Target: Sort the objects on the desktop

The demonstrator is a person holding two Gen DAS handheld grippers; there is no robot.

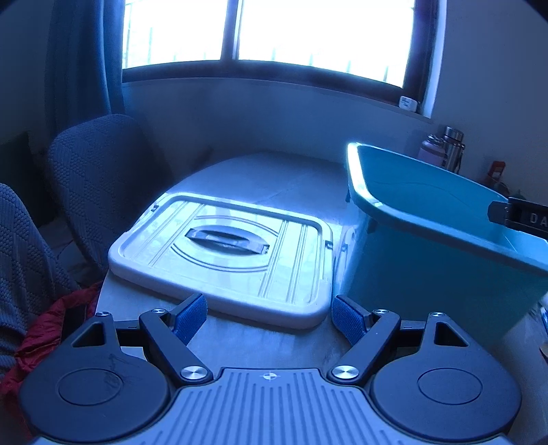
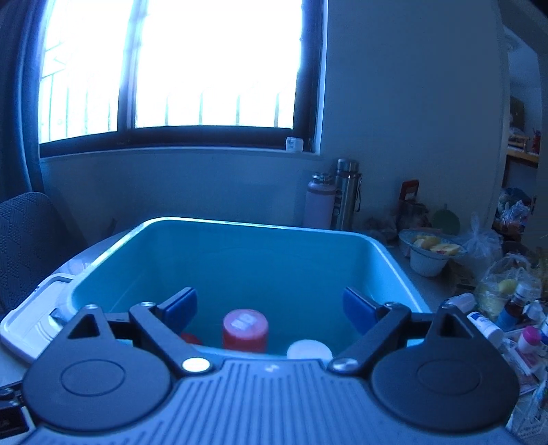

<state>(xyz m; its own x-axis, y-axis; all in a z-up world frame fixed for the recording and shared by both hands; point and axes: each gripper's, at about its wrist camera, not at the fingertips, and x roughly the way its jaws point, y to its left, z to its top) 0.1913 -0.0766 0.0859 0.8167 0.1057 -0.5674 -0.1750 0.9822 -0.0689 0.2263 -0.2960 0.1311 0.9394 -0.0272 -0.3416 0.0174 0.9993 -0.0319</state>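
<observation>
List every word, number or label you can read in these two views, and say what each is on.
"DA": white letters on the dark object cut off at the right edge of the left view, above the blue tub.
Red bottle cap in the tub: pale print, too blurred to read.
Small bottles right of the tub: labels too small to read.

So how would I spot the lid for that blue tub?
Find the big window, then the table below it. Left of the blue tub lies the lid, flat: pale grey, ribbed, with a dark handle in the middle.
</observation>
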